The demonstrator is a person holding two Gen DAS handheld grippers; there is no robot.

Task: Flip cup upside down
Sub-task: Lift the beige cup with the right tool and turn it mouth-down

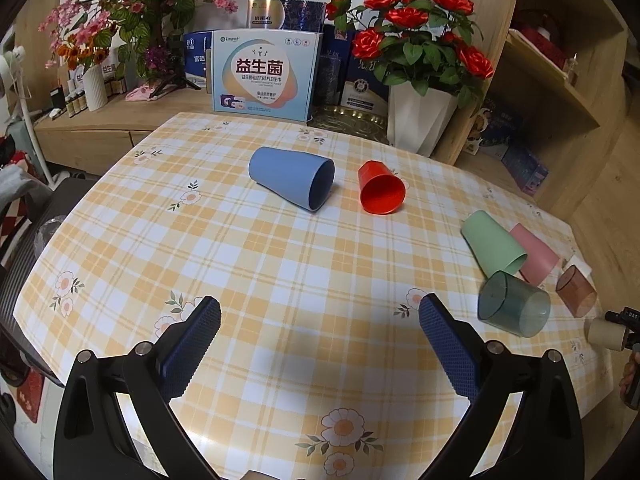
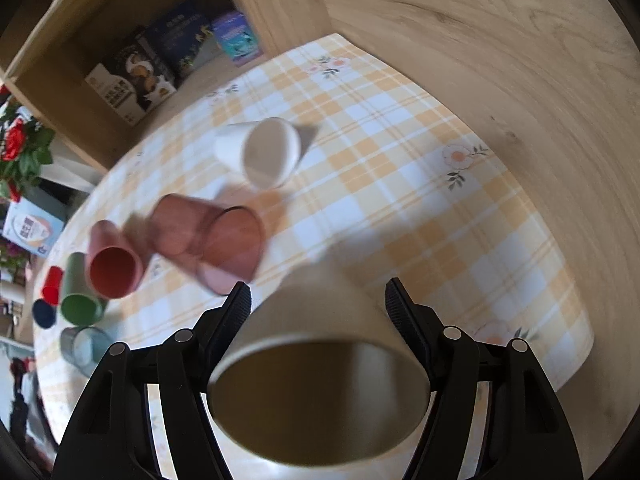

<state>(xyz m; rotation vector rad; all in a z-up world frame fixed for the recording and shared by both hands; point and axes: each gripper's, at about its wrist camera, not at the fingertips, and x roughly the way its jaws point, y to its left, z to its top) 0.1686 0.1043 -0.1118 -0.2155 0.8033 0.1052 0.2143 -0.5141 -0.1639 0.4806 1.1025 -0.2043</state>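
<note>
Plaid tablecloth [image 2: 400, 184] beneath blurred beige cup [image 2: 320, 368], mouth camera-ward, clamped in right tool [image 2: 318, 300]; left tool [image 1: 320, 314] spread, unladen.

We saw red roses [image 1: 416, 28] in a white vase [image 1: 420, 120], a pale blue box [image 1: 264, 74], pink flowers [image 1: 116, 0] and a wooden shelf [image 1: 560, 92] behind the checked tablecloth [image 1: 280, 280].

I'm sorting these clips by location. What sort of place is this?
Most likely a home living or dining room: a table under a yellow plaid floral tablecloth, a white vase of red artificial roses, and wooden shelving with books.
</note>
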